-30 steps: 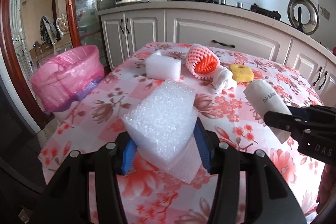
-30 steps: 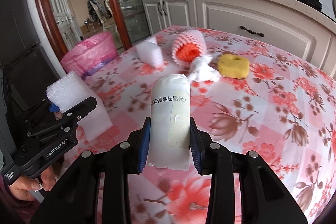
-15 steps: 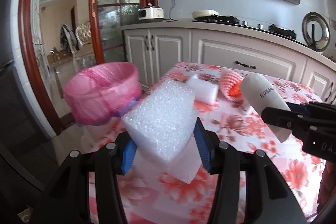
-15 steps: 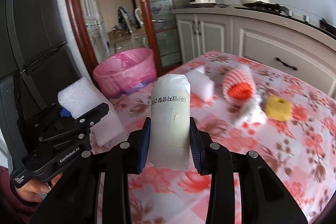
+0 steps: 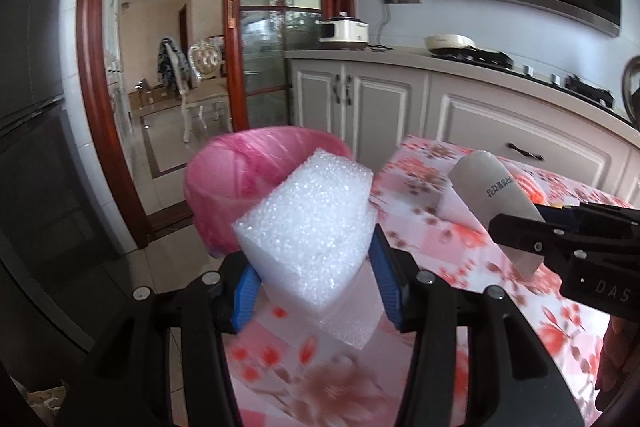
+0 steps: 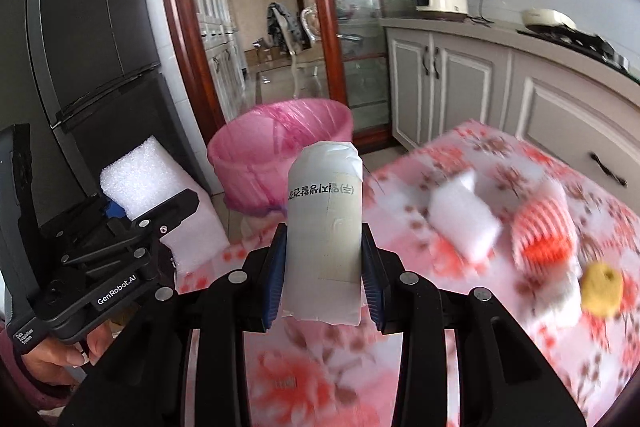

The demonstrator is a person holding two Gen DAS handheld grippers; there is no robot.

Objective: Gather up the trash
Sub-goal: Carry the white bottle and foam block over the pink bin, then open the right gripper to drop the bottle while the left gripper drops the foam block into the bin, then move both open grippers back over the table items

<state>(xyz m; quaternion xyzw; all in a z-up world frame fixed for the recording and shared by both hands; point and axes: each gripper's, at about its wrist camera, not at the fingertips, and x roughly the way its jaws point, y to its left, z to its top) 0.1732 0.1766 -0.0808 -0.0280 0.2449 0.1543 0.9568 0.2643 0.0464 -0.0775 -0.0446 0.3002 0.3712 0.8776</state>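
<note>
Foam block (image 5: pixel 308 223), white and bubbly, sits pinched between the blue pads of the left tongs (image 5: pixel 316 277), held above the near corner of the flowered counter (image 5: pixel 460 239). Right tongs (image 6: pixel 323 269) clamp a white paper-wrapped roll (image 6: pixel 325 227) with printed lettering, standing upright between their pads. Beyond both, on the floor beside the counter, stands a bin lined with a pink bag (image 6: pixel 280 151), its mouth open. On the counter lie a smaller white foam piece (image 6: pixel 460 219), a red-and-white fruit net (image 6: pixel 544 235) and a yellow sponge (image 6: pixel 600 287), all blurred.
</note>
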